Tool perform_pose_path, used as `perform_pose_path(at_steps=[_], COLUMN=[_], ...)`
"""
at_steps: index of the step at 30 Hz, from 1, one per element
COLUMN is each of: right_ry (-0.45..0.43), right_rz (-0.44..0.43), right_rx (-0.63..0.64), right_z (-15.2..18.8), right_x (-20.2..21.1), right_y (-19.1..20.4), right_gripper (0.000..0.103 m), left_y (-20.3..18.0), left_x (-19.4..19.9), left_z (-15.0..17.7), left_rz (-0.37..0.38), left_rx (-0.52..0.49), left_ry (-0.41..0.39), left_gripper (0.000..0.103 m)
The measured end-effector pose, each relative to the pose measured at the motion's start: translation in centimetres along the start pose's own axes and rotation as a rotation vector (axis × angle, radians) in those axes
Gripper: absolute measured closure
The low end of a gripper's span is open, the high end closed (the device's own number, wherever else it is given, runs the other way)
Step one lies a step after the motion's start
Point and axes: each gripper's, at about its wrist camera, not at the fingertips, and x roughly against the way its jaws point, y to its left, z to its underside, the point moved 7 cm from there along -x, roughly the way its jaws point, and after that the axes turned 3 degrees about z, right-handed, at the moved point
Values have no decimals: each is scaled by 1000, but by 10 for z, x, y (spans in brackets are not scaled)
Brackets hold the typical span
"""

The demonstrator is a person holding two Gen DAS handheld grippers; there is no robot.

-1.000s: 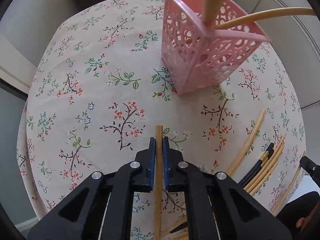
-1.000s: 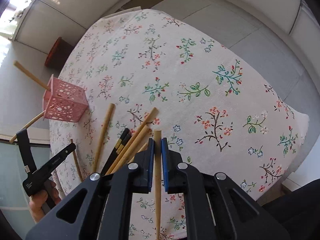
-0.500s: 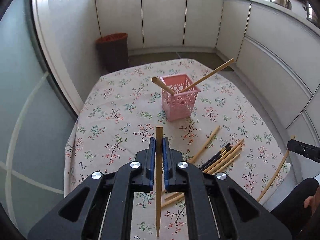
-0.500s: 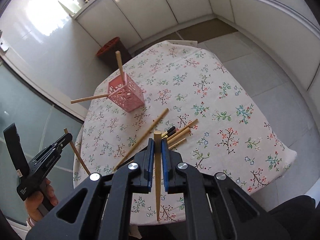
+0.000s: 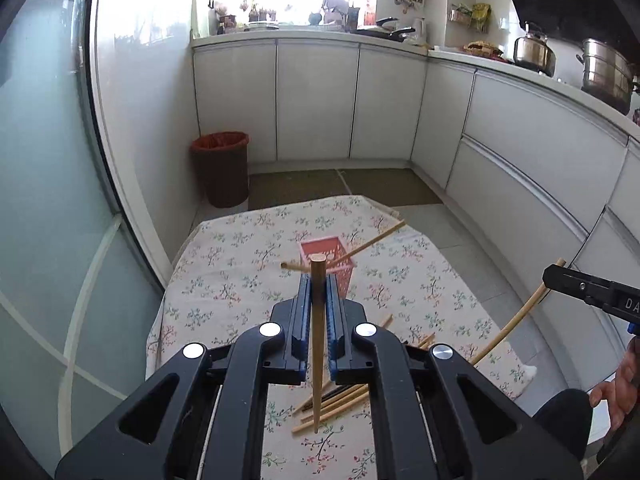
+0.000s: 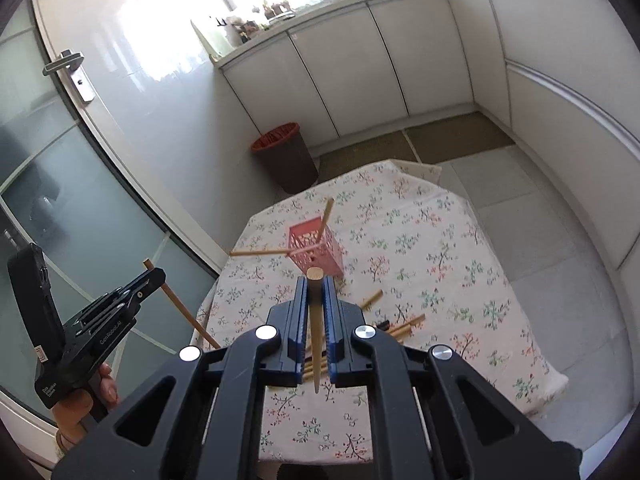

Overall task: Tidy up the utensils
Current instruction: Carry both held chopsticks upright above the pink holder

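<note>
Both hands have risen high above the tabletop (image 5: pixel 240 248), the left gripper (image 5: pixel 319 292) and right gripper (image 6: pixel 315 292) each clamped on one chopstick, so dropping them into the far pink basket (image 5: pixel 334 254) seems next.

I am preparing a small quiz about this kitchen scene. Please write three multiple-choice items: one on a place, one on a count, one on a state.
1. Where does the pink basket stand?
A. on the floral tablecloth
B. on the counter
C. on the floor

2. How many chopsticks stand in the basket?
A. none
B. two
C. five

3. What are the jaws of the left gripper doing?
A. standing wide open
B. shut on a wooden chopstick
C. shut on the basket rim

Answers:
1 A, cloth shows all around it.
2 B, two sticks lean out of it.
3 B, the stick is clamped between the blue pads.
</note>
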Motion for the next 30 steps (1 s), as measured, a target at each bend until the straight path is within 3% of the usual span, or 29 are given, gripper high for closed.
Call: perform_pose_path(at_steps=[9,19,23,30], right_ry=[-144,-222,-219,-185], right_rz=[-15,-9,8,14], right_rx=[48,74,101,125], right_z=[-83,-159,-175,-171], right_x=[16,-26,-64,-122], right_y=[31,59,64,60], right_gripper=[95,95,95,95], left_y=[-9,6,14,26], left_x=[4,-34,-58,-102], left_z=[-67,-121,-133,-130], left_rz=[41,39,28,-20], left_rx=[30,123,157,169], left_ry=[-90,-161,-180,-189], left_gripper=[97,97,97,97])
